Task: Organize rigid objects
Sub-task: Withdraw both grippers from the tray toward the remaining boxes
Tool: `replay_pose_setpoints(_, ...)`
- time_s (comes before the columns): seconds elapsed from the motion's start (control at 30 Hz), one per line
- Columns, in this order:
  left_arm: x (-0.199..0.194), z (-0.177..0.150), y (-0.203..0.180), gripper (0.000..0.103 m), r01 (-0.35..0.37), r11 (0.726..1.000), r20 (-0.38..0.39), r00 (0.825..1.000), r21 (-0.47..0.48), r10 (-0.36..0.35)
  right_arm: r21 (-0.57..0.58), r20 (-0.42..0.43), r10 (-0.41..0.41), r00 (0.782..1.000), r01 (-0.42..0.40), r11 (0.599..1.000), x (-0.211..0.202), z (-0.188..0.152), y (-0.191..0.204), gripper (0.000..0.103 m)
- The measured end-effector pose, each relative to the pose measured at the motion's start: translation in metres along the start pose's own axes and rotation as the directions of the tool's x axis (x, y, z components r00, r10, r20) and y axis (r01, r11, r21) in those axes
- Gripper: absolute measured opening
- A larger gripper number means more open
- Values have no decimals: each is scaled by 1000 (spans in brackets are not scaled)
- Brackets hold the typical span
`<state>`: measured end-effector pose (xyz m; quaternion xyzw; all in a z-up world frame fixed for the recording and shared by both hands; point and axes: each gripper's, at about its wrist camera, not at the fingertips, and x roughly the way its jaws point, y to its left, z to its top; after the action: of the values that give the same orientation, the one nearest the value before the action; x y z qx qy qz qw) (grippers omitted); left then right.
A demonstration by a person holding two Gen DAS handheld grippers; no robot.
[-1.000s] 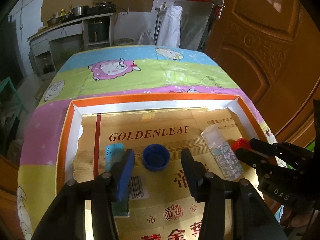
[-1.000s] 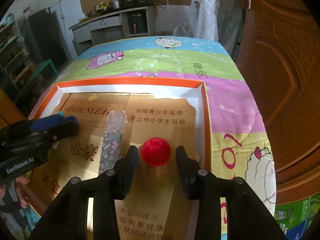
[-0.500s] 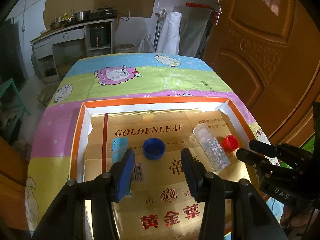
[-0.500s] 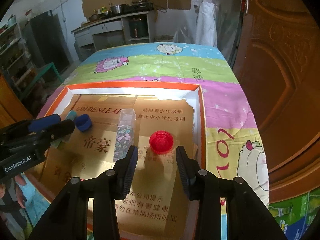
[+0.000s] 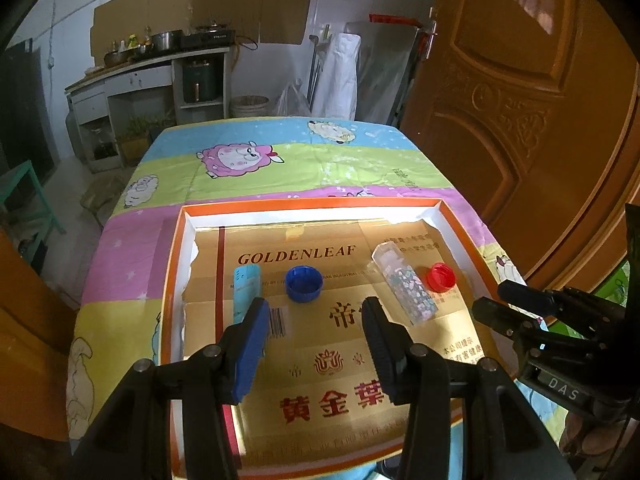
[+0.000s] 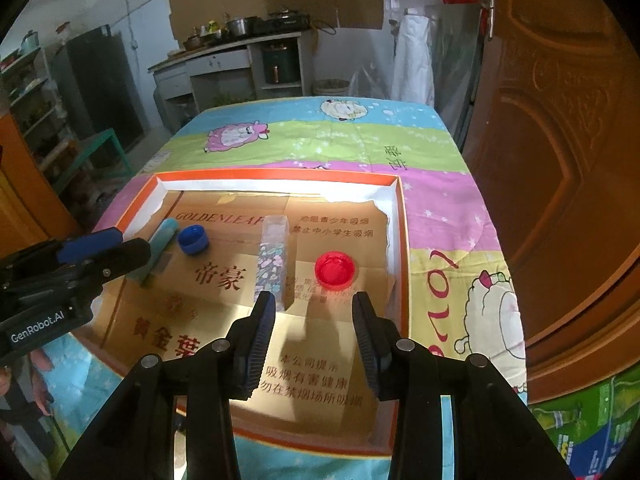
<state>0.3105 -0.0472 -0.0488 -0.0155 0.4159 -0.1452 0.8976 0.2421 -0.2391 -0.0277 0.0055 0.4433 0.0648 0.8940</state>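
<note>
Both tools empty, held above the near end of the tray (image 5: 176, 280). Left tool (image 5: 312, 320): fingers spread wide, nothing between them, aimed roughly at the blue cap (image 5: 304, 283). Right tool (image 6: 314, 316): equally wide apart, gripping nothing, the red cap (image 6: 335, 270) lying just ahead of its gap. Four task items lie on the tray floor in a loose row, none touching another: a light-blue flat case (image 5: 247, 290) at the left, partly hidden behind the left tool's blue-padded finger; blue cap beside it, open side up; a clear long box of patterned bits (image 5: 404, 284) lying on its side, angled; red cap near the right wall. The spacing looks deliberate, each piece left with room for fingers to come down on either side. My reading is that the row is laid out and each tool is standing off from its nearest cap; whether a pick or a finish comes next I cannot tell. The tray is a shallow cardboard lid, orange rim, torn white lining, gold printed sheet reading GOLDENLEAF as floor; flat and slick-looking, so caps may skate if nudged. It sits on a worktop covered by a striped sheep-print cloth (image 6: 360, 140). Room: carved wooden door (image 5: 520, 100) close on the right, kitchen counter (image 6: 232, 60) with pots and a stove at the far wall, cardboard sheets pinned above.
</note>
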Motion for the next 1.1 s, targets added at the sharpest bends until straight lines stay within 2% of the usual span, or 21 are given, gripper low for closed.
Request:
replay_pose_setpoints(0.43,-40,-18,-2,48,6,1000,38,999,-1,-6,-9,18,13,1000,-13,1000,-36,-18,17,41)
replay_pose_setpoints(1.1,-82,-73,-6,48,-7,1000,47,999,24,6,-35,18,38,999,-38,999,-77,-60,53,41)
